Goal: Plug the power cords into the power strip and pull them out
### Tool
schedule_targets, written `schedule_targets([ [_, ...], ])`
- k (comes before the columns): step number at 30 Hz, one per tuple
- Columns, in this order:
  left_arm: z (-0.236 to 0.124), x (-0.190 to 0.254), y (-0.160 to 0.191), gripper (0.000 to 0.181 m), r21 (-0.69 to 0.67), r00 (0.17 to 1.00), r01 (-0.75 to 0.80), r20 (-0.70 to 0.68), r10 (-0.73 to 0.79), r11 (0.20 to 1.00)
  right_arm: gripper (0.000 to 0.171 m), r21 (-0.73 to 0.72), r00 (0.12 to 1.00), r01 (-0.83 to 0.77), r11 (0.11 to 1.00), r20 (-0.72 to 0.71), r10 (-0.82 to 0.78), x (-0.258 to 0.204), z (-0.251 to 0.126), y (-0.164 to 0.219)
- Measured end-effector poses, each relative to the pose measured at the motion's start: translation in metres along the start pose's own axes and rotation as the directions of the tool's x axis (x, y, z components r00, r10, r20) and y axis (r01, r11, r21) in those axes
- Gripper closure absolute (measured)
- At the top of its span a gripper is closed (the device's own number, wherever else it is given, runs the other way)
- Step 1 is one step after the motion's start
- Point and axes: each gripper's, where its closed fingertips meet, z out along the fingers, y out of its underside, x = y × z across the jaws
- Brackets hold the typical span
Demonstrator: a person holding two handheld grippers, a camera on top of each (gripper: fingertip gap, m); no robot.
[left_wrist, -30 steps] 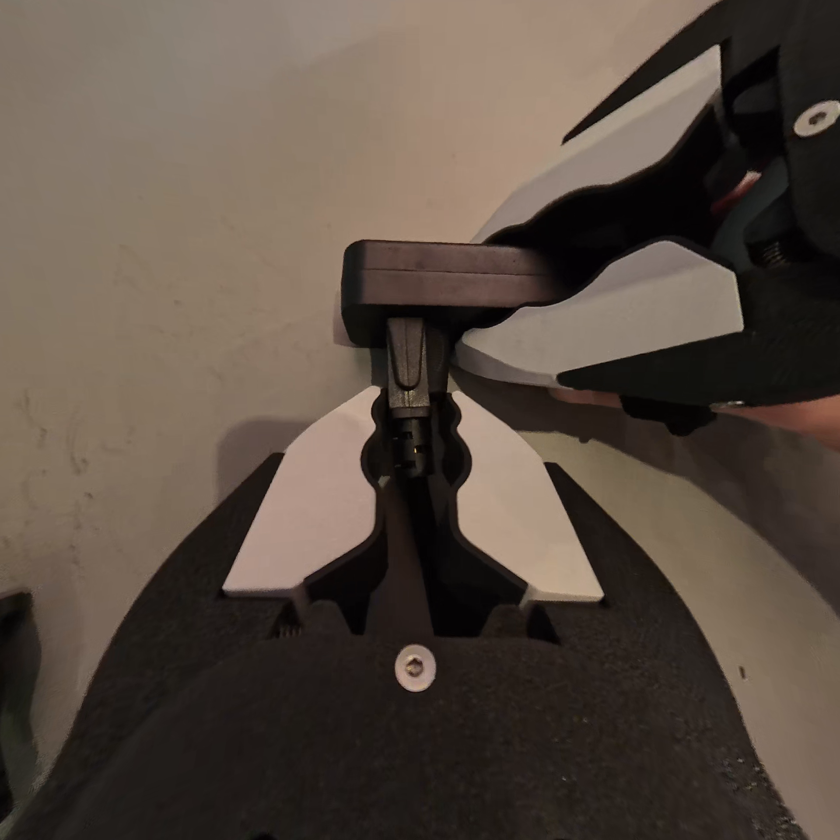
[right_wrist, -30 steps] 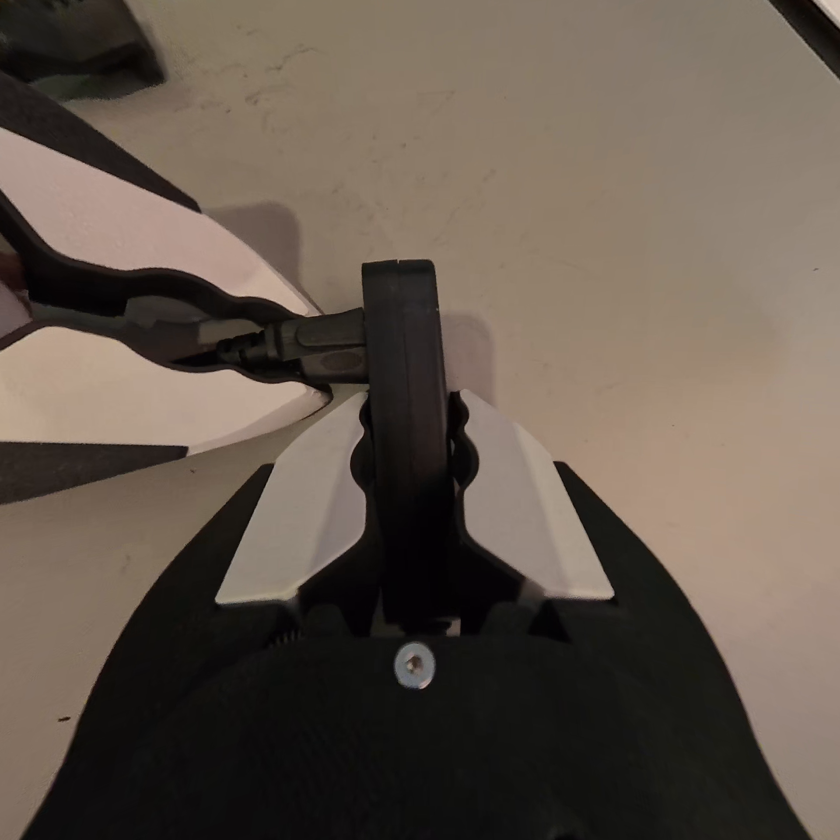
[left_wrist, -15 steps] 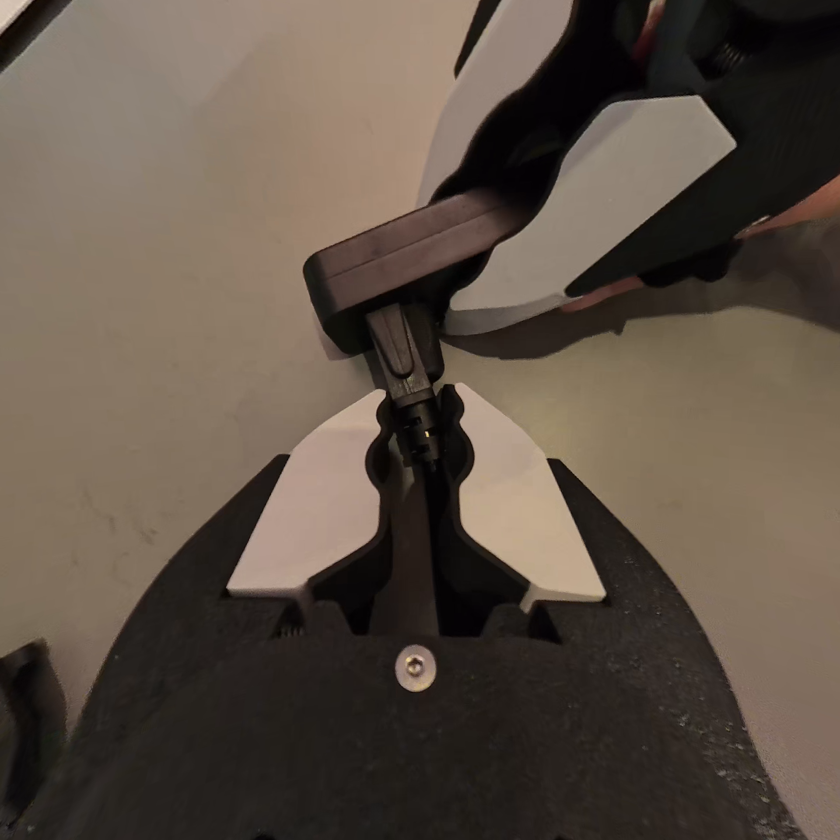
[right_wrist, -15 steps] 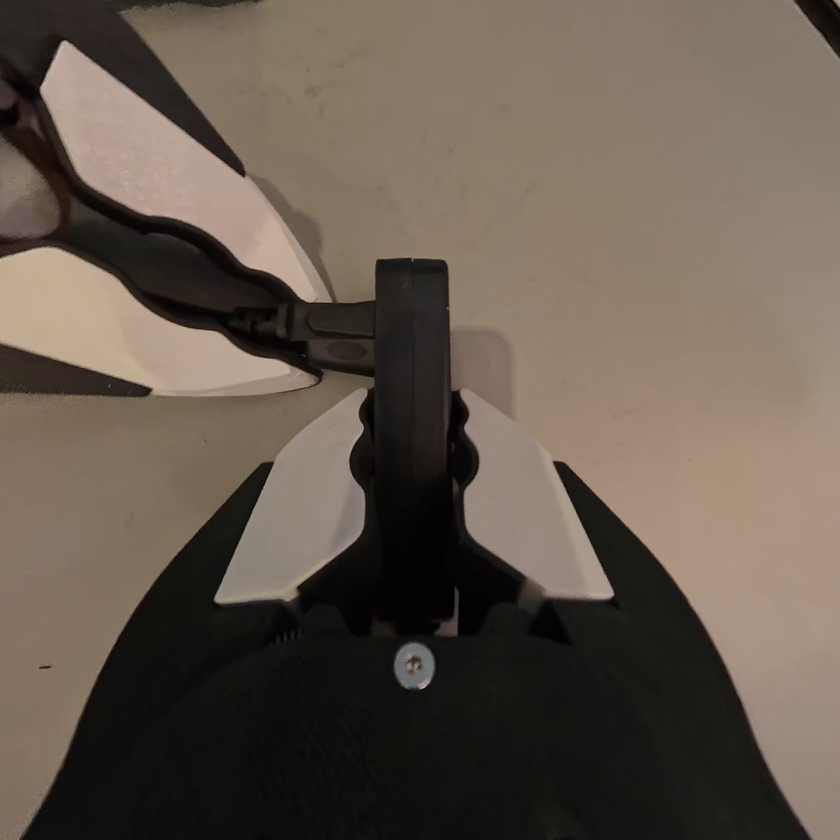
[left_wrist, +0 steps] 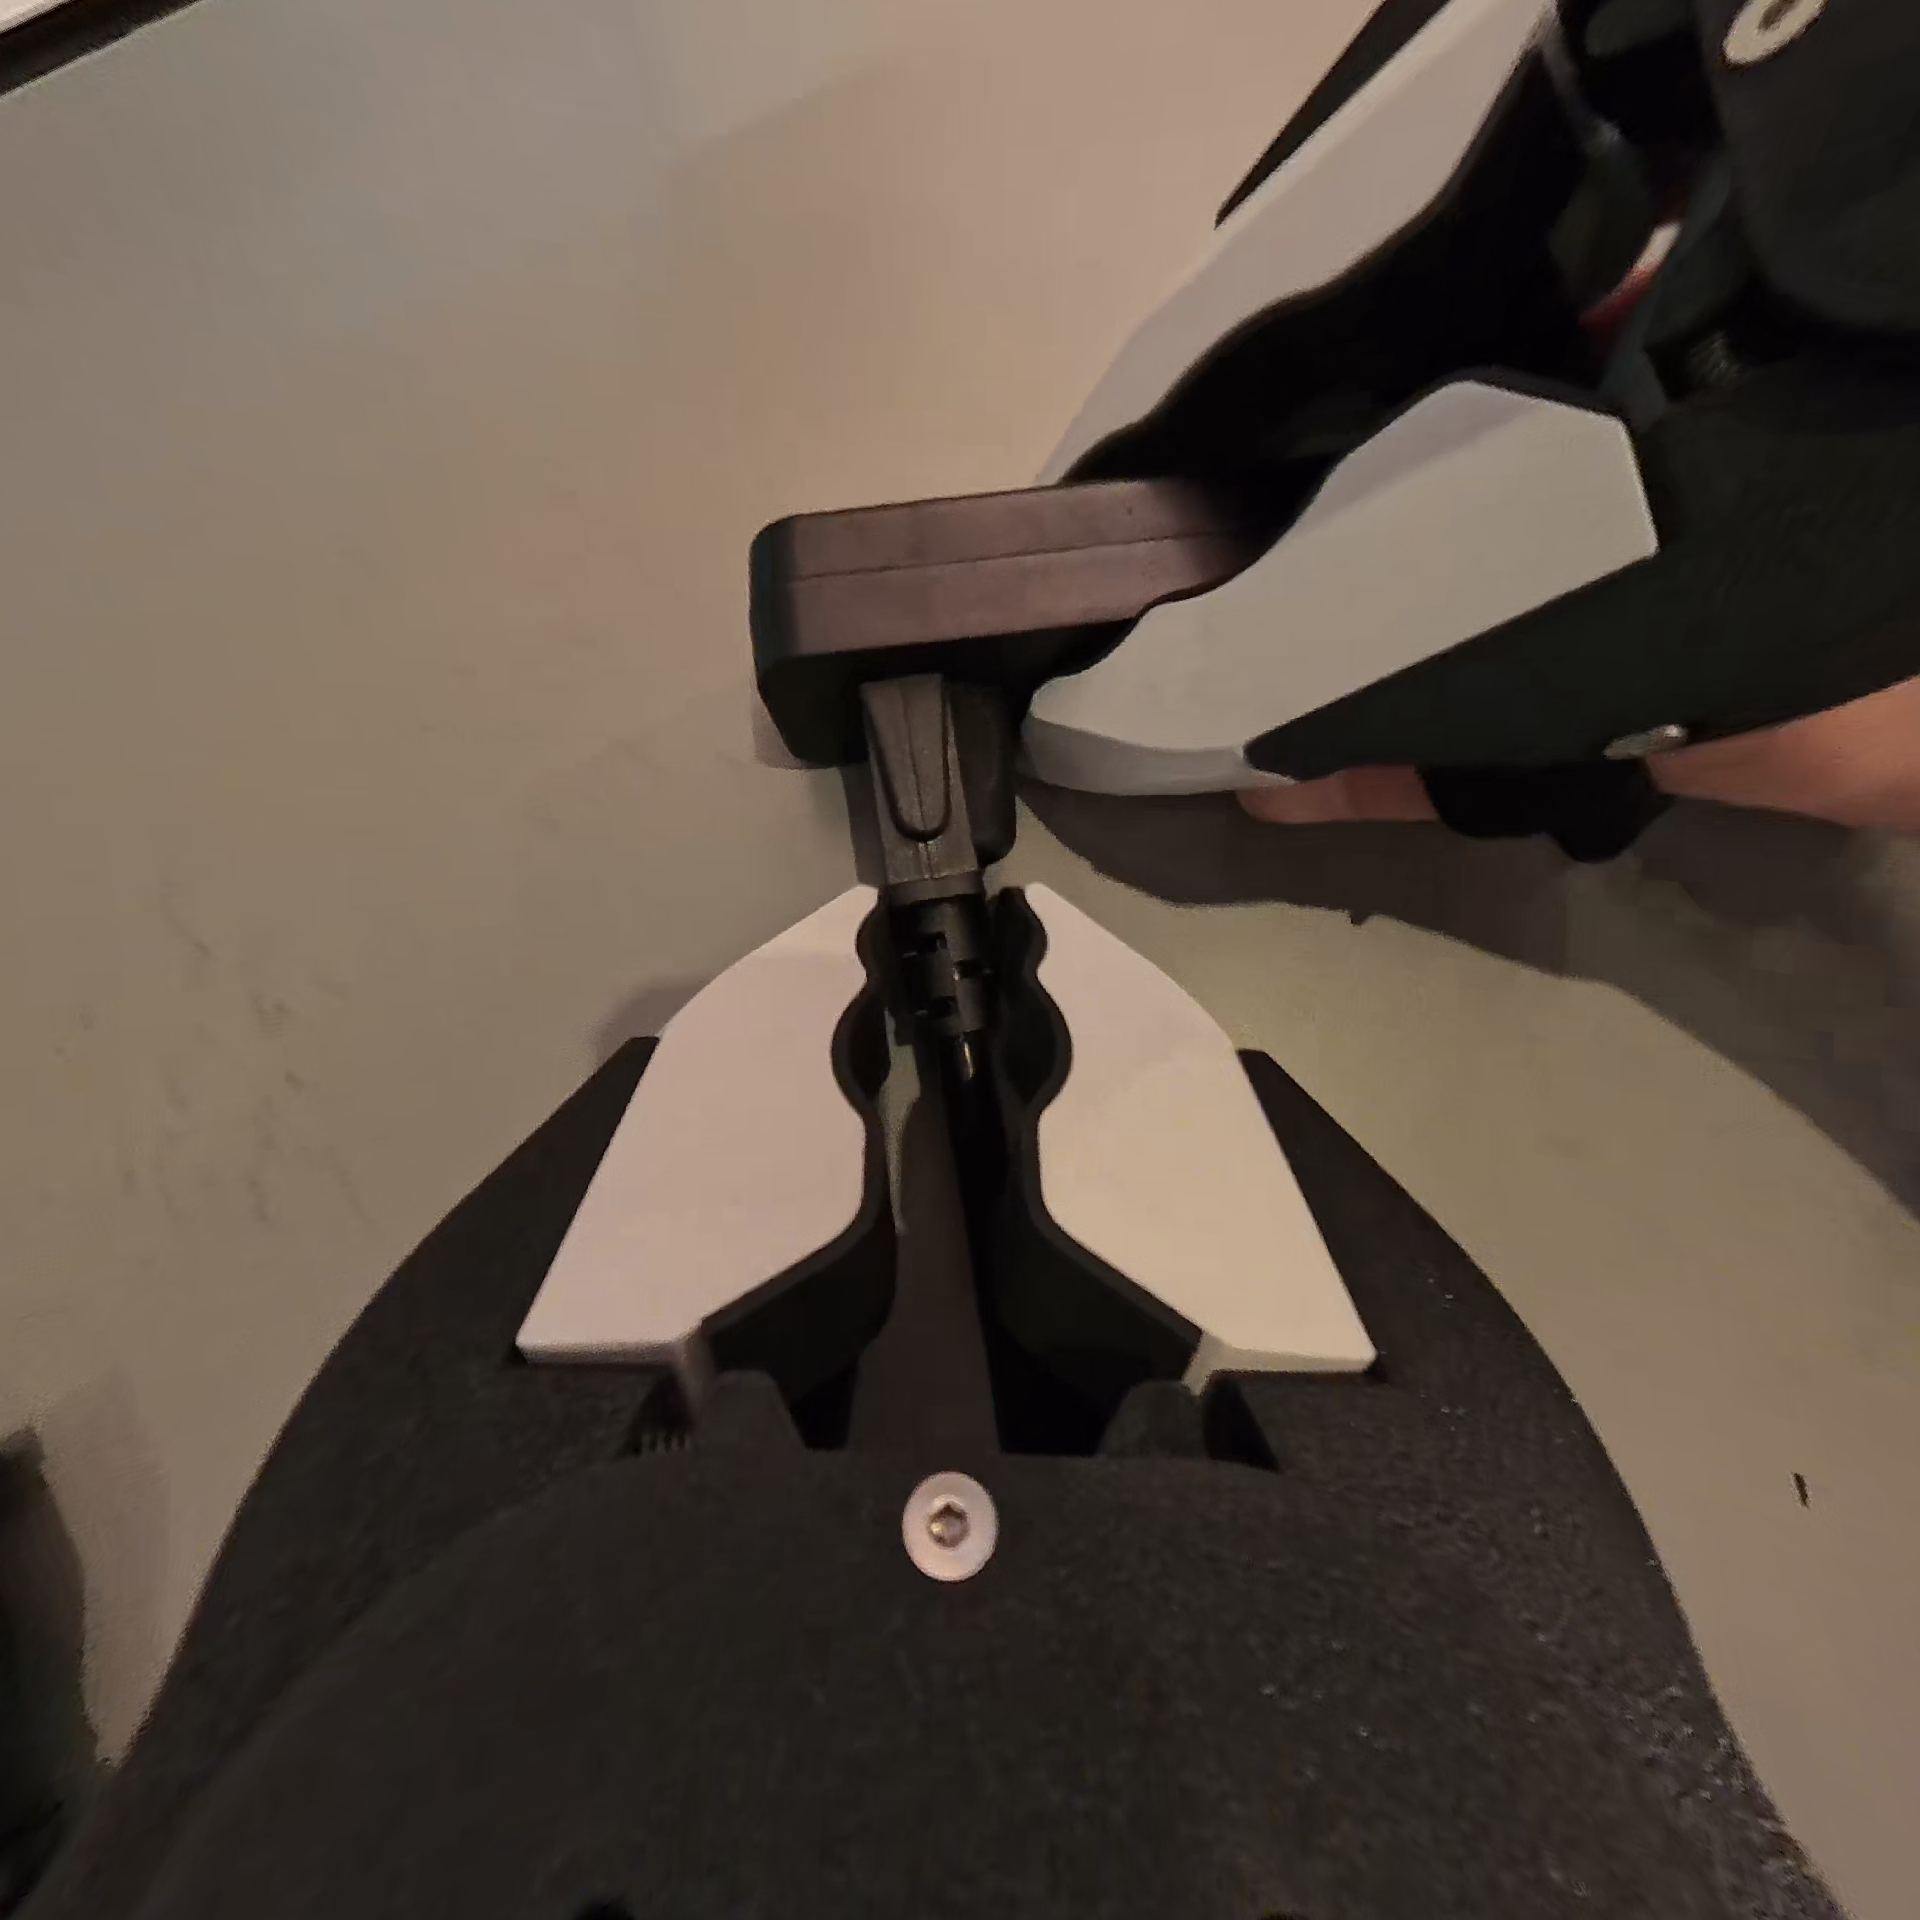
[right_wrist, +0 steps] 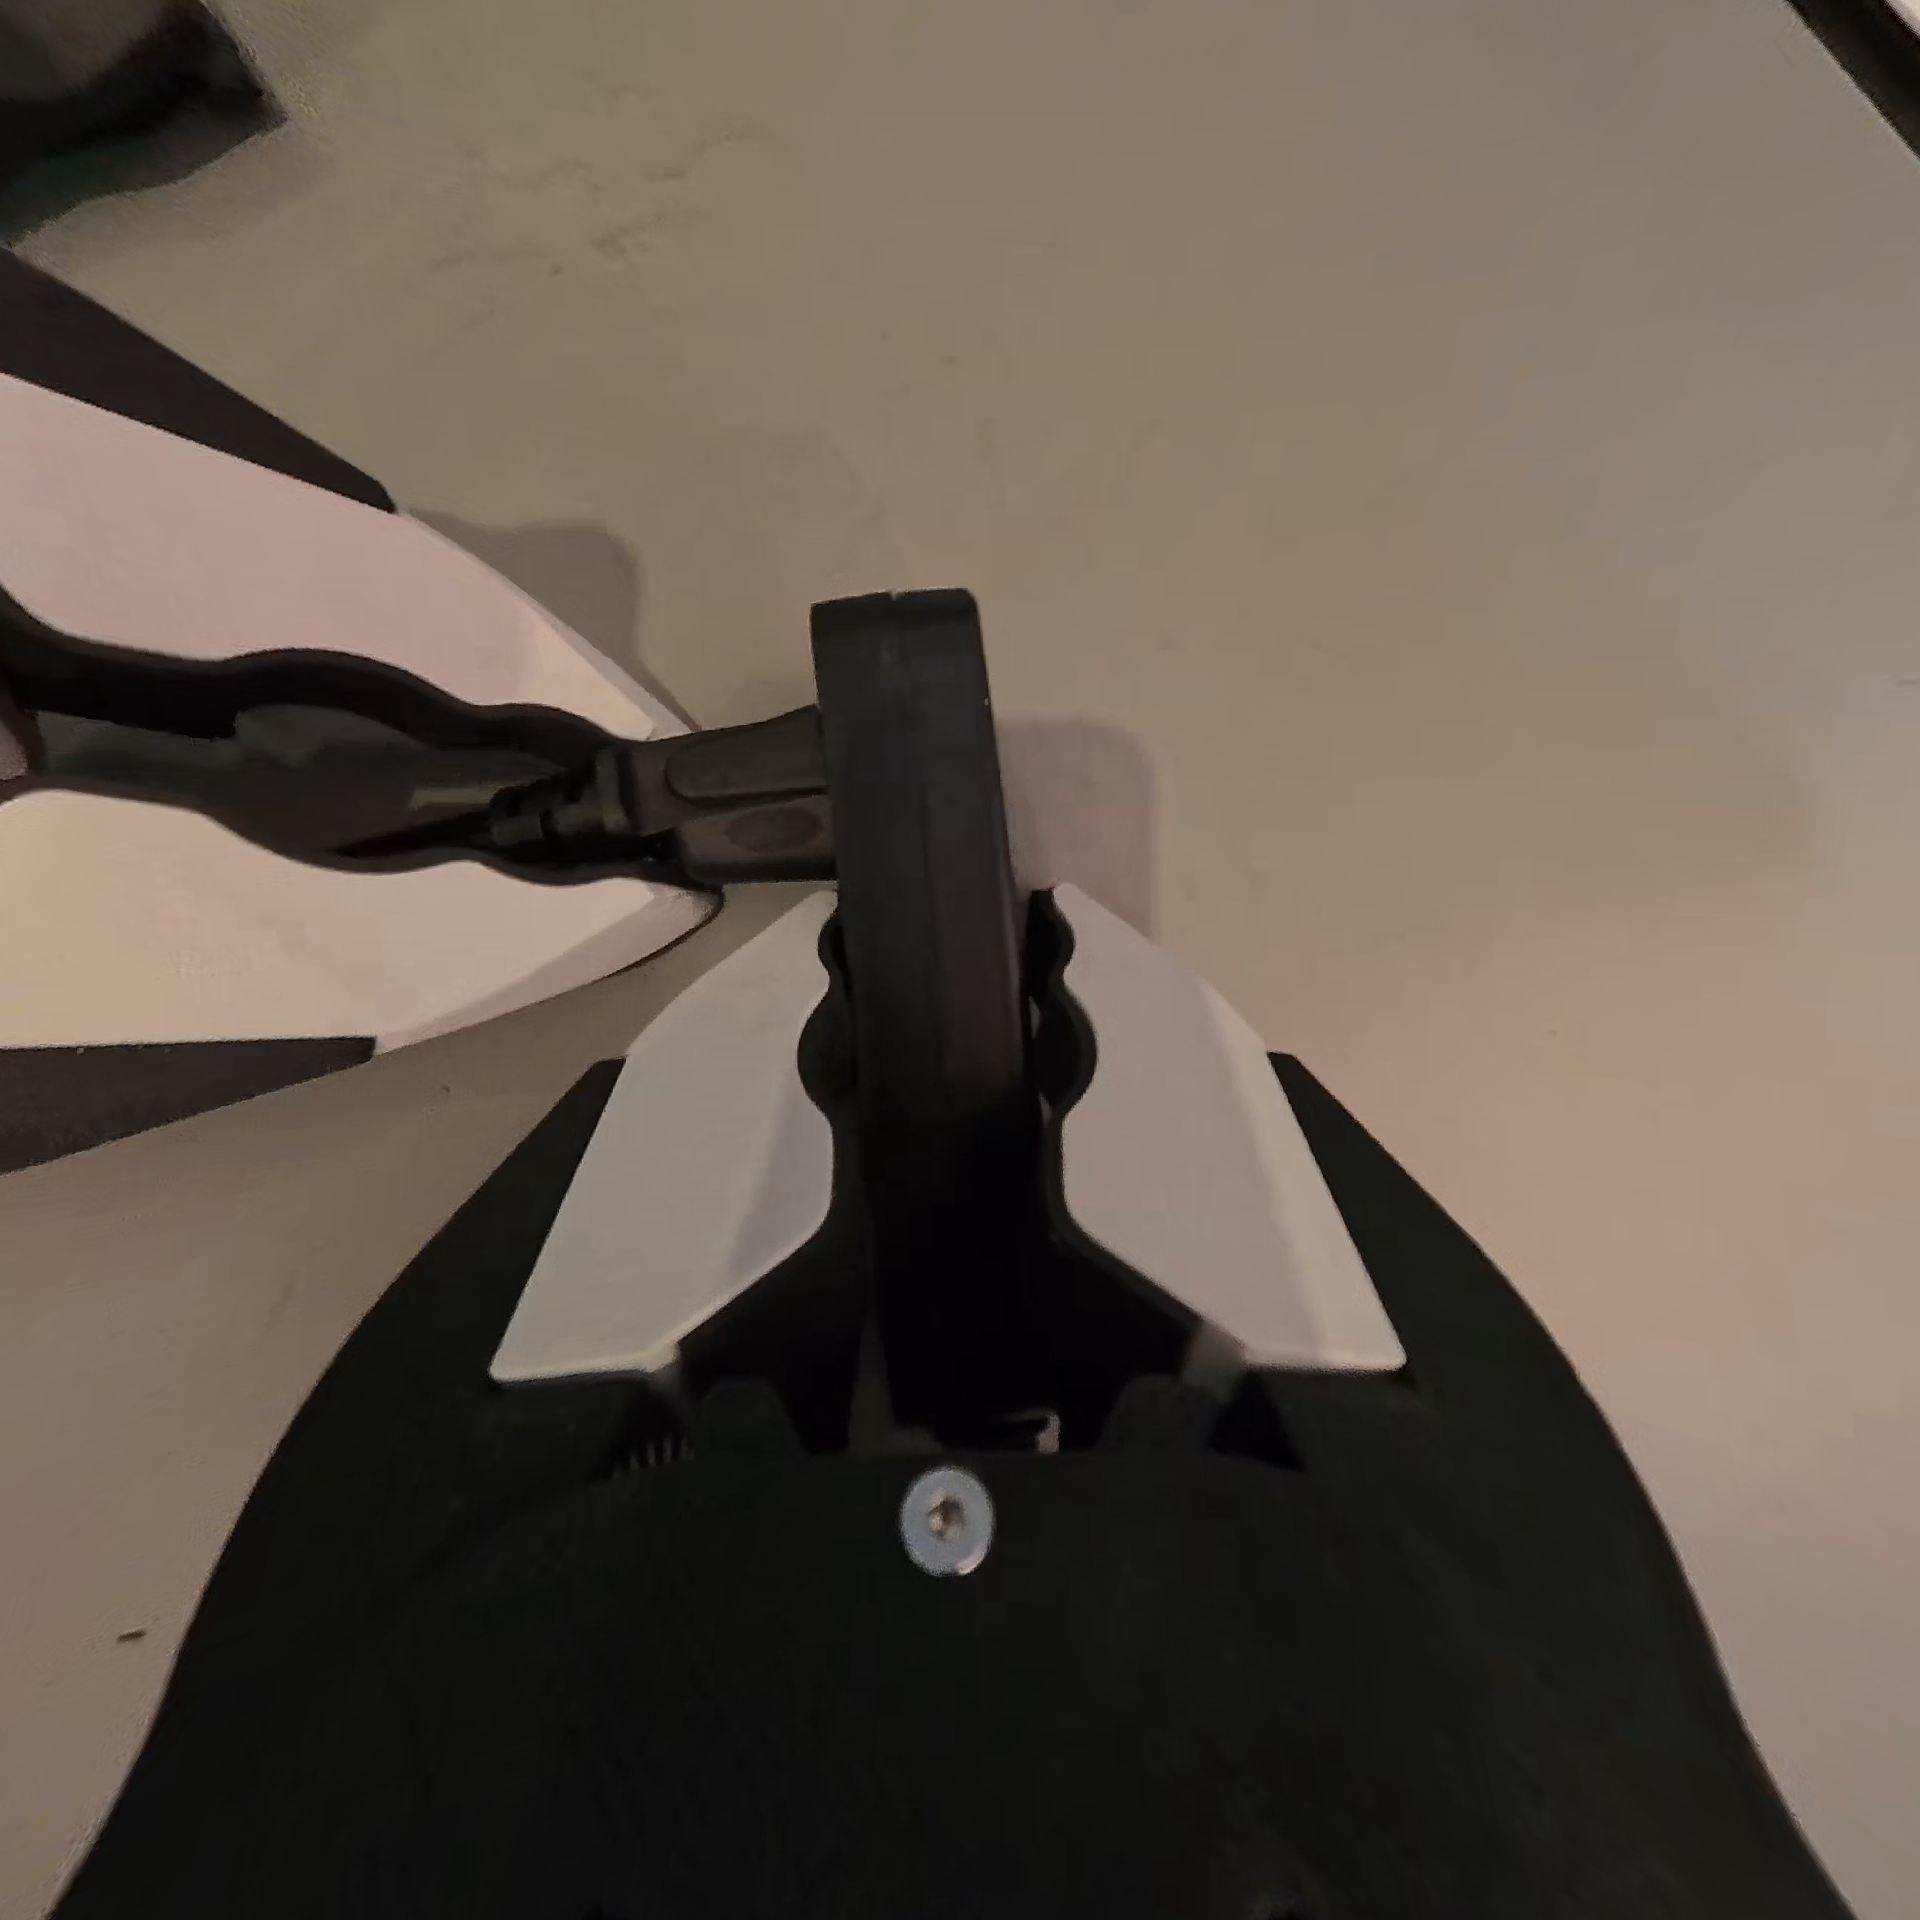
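A flat black power block [left_wrist: 966,582] is held on edge just above a beige table. My right gripper [right_wrist: 935,904] is shut on it, the block [right_wrist: 914,748] standing upright between its white fingers. A black cord plug [left_wrist: 920,790] is seated in the block's side. My left gripper [left_wrist: 940,904] is shut on the ribbed neck of that plug, and the cord runs back between its fingers. In the right wrist view the plug [right_wrist: 748,800] enters the block from the left, with the left gripper [right_wrist: 665,810] behind it. The right gripper also shows in the left wrist view [left_wrist: 1101,613].
A person's hand [left_wrist: 1340,800] shows under the right gripper. A dark object [left_wrist: 26,1558] sits at the lower left edge of the left wrist view. Another dark shape [right_wrist: 125,94] lies at the far left of the beige table [right_wrist: 1351,520], whose dark edge [right_wrist: 1870,52] shows top right.
Half a second ago the block and plug were tilted to one side. They have swung back level, as one second ago. The plug has stayed in the block and both grips have held.
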Motion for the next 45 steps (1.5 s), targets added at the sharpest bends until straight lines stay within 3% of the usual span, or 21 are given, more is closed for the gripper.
schedule_targets([
  [7, -0.007, -0.004, 0.007, 0.162, 0.025, 0.98, -0.15, -0.126, 0.152, 0.988, 0.138, 0.012, 0.997, 0.068, 0.998, 0.031, -0.068, -0.007, 0.0, 0.0],
  [12, -0.007, -0.004, 0.001, 0.164, -0.049, 0.97, 0.152, -0.183, -0.159, 0.987, 0.138, 0.023, 1.0, -0.025, 0.999, -0.015, 0.025, -0.003, 0.001, -0.002],
  [15, -0.011, -0.001, -0.002, 0.165, -0.045, 0.917, 0.252, -0.309, -0.253, 0.967, 0.138, 0.036, 1.0, -0.026, 0.999, 0.013, 0.026, -0.007, 0.0, -0.003],
  [17, -0.015, 0.0, -0.004, 0.164, -0.015, 0.903, 0.243, -0.363, -0.232, 0.97, 0.139, 0.055, 0.999, -0.017, 0.998, 0.029, 0.015, -0.008, -0.001, -0.004],
  [20, -0.01, -0.004, 0.0, 0.164, 0.008, 0.969, 0.033, -0.247, -0.03, 0.999, 0.139, 0.019, 1.0, -0.007, 1.0, 0.026, 0.007, -0.009, 0.001, -0.003],
  [23, -0.006, -0.007, 0.001, 0.162, 0.003, 0.983, -0.125, -0.135, 0.124, 0.992, 0.139, 0.017, 1.0, 0.004, 1.0, 0.012, -0.004, -0.007, 0.001, -0.003],
  [26, -0.008, -0.004, -0.003, 0.156, -0.022, 0.973, -0.029, -0.228, 0.024, 0.999, 0.138, 0.03, 1.0, -0.016, 0.999, 0.009, 0.015, -0.006, 0.0, -0.002],
  [28, -0.011, -0.011, -0.01, 0.134, -0.02, 0.963, 0.066, -0.262, -0.069, 0.998, 0.138, 0.031, 1.0, -0.013, 0.999, 0.009, 0.012, -0.006, 0.0, -0.002],
  [31, -0.011, -0.004, -0.015, 0.132, -0.009, 0.938, 0.051, -0.342, -0.051, 0.999, 0.138, 0.029, 1.0, -0.002, 1.0, -0.002, 0.002, -0.006, 0.001, -0.002],
  [35, 0.008, -0.004, -0.013, 0.155, -0.021, 0.964, -0.146, -0.229, 0.137, 0.989, 0.138, 0.032, 1.0, -0.004, 0.999, 0.004, 0.004, -0.007, 0.001, -0.002],
  [37, 0.012, -0.004, -0.015, 0.157, -0.015, 0.966, -0.189, -0.183, 0.183, 0.982, 0.138, 0.026, 1.0, -0.006, 1.0, -0.021, 0.006, -0.003, 0.0, -0.002],
  [45, 0.012, -0.004, -0.016, 0.158, 0.014, 0.995, -0.061, -0.083, 0.062, 0.998, 0.138, -0.007, 0.998, -0.038, 0.999, -0.05, 0.037, 0.003, 0.001, -0.001],
])
